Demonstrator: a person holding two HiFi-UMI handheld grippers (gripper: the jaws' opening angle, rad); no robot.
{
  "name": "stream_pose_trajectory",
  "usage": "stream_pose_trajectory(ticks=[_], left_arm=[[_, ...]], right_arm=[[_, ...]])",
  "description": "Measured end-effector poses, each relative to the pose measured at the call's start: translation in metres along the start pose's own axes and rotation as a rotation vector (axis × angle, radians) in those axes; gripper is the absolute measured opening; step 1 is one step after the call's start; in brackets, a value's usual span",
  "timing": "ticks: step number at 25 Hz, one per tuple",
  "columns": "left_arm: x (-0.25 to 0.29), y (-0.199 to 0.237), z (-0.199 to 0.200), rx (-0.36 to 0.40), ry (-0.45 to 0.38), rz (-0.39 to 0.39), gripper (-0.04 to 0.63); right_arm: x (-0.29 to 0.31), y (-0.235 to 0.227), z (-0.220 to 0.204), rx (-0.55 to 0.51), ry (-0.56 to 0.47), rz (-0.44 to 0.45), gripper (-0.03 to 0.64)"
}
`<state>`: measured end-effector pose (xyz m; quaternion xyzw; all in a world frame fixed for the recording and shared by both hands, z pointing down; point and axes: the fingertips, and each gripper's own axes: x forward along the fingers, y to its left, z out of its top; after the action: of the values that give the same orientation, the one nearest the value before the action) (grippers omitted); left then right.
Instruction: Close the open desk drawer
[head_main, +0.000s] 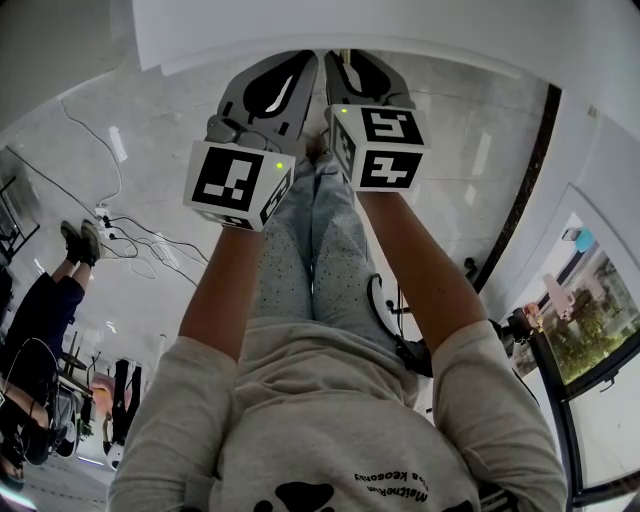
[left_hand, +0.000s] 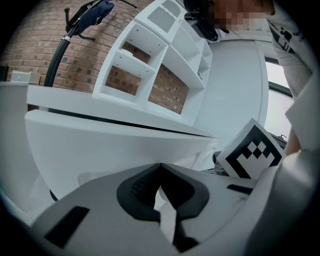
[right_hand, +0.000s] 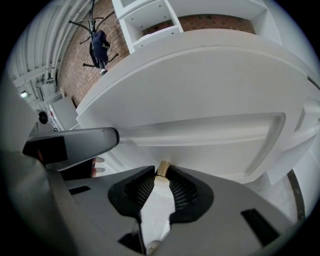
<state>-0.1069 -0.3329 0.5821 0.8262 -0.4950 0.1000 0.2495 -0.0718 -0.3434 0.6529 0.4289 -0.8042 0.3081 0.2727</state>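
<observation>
Jaws of right gripper (right_hand: 163, 173) are clamped on a tan drawer knob (right_hand: 163, 167) at 12 o'clock; left gripper (left_hand: 160, 166) is pressed together.

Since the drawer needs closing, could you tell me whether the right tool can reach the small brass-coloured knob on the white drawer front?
Probably yes: the right tool seems closed on the small brass-coloured knob of the white drawer front, with nothing in between.

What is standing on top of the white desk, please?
A white shelf unit stands on the desk; brick wall shows through its open compartments. The desk's top is seen edge-on, so anything lying flat there is hidden.
</observation>
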Motion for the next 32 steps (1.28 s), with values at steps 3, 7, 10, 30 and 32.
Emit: stream_pose_trajectory(ticks=[3, 7, 10, 30, 32], left_arm=[[-0.001, 0.002, 0.000, -0.002, -0.002, -0.001, 0.018], [0.000, 0.000, -0.002, 0.009, -0.006, -0.006, 0.018], [0.000, -0.004, -0.001, 0.012, -0.009, -0.006, 0.018], [-0.073, -0.080, 0.121, 0.063, -0.109, 0.009, 0.018], [-0.088, -0.090, 0.138, 0.077, -0.117, 0.015, 0.018]], right_arm=[[-0.004, 0.005, 0.002, -0.047, 0.001, 0.004, 0.106], [-0.019, 0.007, 0.007, -0.083, -0.036, -0.009, 0.107], [-0.038, 0.011, 0.019, -0.139, -0.103, -0.025, 0.107], [-0.184, 0.049, 0.112, -0.141, -0.302, 0.008, 0.031], [-0.205, 0.054, 0.123, -0.138, -0.327, 0.008, 0.031]])
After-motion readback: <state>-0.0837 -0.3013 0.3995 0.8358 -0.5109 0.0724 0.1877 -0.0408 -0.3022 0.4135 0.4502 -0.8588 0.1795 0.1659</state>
